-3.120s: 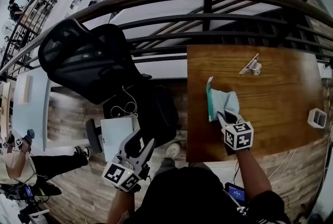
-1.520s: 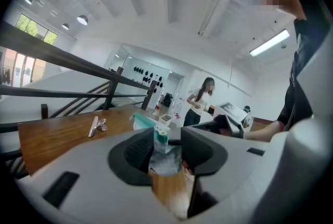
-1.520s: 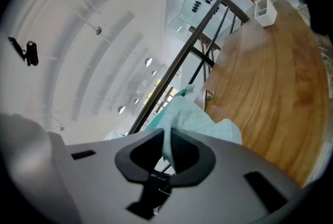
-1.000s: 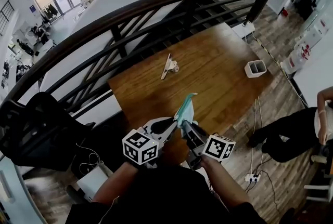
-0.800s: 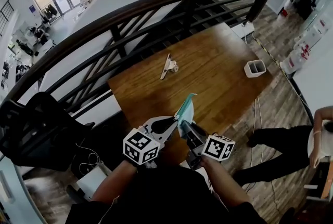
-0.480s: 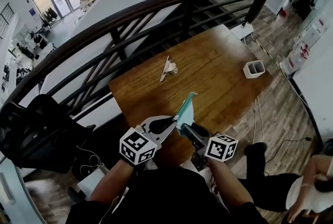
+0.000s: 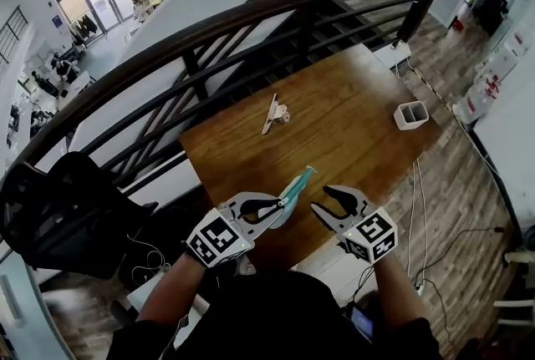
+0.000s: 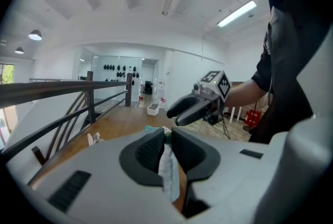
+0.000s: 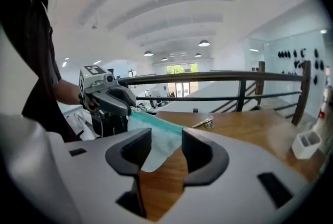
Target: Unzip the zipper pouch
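Head view: just let go of the zipper pouch [image 7: 294, 185] with the right gripper [image 7: 322, 200], fingers spread wide and drawn clear to its right. Still clamped at the near end by the left gripper [image 7: 281, 210], up over the wooden counter [image 7: 351, 124]. Left gripper view: fingers closed on the thin fabric. Right gripper view: nothing pinched, pouch seen through the gap, untouched. Probably regripping for the zipper pull; zipper's state unclear. Beyond the fingers, a clip [image 7: 274, 112] and a white holder [image 7: 410, 114] on the counter, then a dark railing [image 7: 209, 24].
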